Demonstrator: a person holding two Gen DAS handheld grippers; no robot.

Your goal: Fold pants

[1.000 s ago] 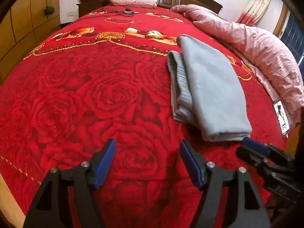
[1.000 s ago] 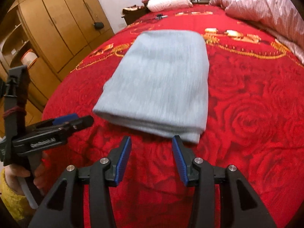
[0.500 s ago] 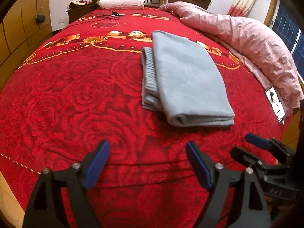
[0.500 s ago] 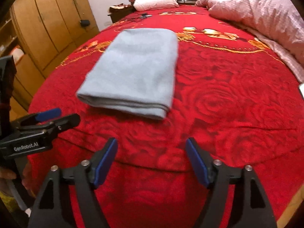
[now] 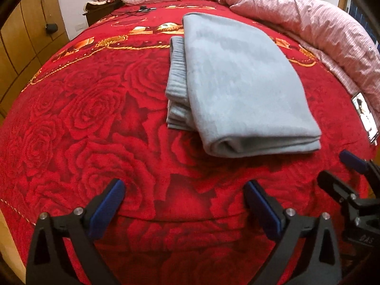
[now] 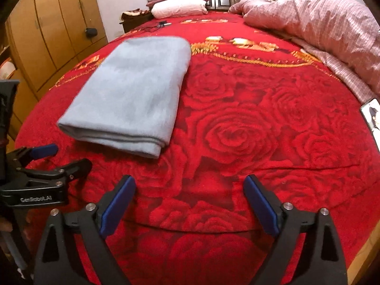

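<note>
The pants (image 5: 239, 83), grey and folded into a thick rectangle, are seen in the left wrist view lying on the red rose bedspread (image 5: 90, 109), toward the foot edge of the bed and nearer its right side, where a pink quilt (image 5: 327, 35) is heaped. The left gripper (image 5: 184, 200) is held off the foot edge, jaws spread wide and empty.

In the right wrist view the pants (image 6: 137, 87) are shown left of centre, well apart from the right gripper (image 6: 190, 196), whose jaws are likewise parted with nothing between them. A phone (image 6: 372, 121) is seen at the right edge.
</note>
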